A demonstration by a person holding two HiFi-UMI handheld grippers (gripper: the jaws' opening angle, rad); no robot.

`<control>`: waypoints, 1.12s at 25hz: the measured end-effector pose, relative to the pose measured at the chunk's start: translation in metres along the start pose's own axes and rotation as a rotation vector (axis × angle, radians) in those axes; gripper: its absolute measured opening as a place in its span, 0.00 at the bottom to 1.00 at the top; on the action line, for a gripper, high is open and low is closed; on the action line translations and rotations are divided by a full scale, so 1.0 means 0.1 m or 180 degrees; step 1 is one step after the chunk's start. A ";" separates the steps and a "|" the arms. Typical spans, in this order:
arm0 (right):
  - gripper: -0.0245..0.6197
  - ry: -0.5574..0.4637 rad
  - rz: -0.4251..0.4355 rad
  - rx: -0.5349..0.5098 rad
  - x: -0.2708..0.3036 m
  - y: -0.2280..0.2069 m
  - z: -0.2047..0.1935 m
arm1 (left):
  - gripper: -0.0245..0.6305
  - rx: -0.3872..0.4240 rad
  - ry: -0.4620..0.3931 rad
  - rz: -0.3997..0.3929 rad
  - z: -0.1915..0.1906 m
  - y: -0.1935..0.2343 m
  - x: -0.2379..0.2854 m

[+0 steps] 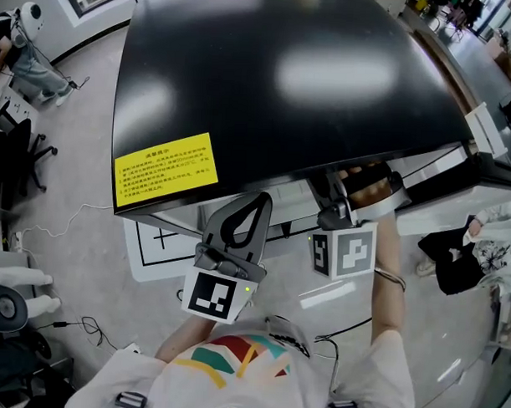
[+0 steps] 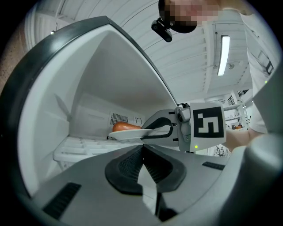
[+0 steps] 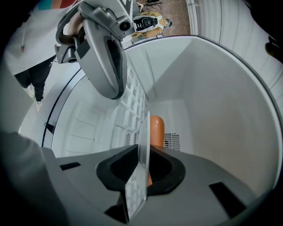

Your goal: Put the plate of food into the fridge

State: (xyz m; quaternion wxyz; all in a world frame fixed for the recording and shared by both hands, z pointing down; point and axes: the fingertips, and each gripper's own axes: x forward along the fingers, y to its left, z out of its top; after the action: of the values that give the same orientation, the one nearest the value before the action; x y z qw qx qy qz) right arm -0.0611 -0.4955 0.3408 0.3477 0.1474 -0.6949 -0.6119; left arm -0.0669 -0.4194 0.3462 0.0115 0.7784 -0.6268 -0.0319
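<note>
Presently we find the right tongs (image 3: 142,154) clamped on the rim of the plate (image 2: 129,134), holding it level inside the fridge (image 1: 285,74) so the sausage (image 2: 125,127) cannot roll off. The left tongs (image 2: 143,152) are narrow and empty at the fridge mouth.

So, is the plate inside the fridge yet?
In: the plate sits between the fridge's white walls, over its shelf, right gripper gripping it.

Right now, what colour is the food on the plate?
The food is orange; right gripper view.
</note>
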 end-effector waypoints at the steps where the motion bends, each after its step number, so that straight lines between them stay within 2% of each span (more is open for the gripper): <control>1: 0.12 -0.0033 0.0040 0.0049 0.01 0.00 0.01 | 0.05 -0.0007 0.0006 0.0014 0.00 0.02 0.00; 10: 0.15 -0.0256 0.0483 0.0443 0.00 -0.01 0.02 | 0.05 0.0012 -0.0034 0.0007 0.05 0.02 0.01; 15: 0.17 -0.0525 0.0878 0.1017 -0.04 0.00 0.06 | 0.05 0.0004 -0.0055 -0.0020 0.08 0.02 0.00; 20: 0.20 -0.0619 0.1061 0.1368 -0.08 -0.02 0.04 | 0.05 0.0000 -0.0058 -0.0071 0.11 -0.01 0.00; 23: 0.22 -0.0723 0.1293 0.1629 -0.09 -0.01 0.02 | 0.05 -0.0020 -0.0084 -0.0110 0.17 -0.03 0.02; 28: 0.23 -0.0702 0.1503 0.1699 -0.13 0.02 -0.01 | 0.05 -0.0027 -0.0100 -0.0154 0.21 -0.06 0.03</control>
State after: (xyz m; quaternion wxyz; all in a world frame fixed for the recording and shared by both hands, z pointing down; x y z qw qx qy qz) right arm -0.0507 -0.4880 0.3392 0.3516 0.0017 -0.8782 -0.3243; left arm -0.0618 -0.4208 0.3245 0.0042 0.7926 -0.6079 -0.0470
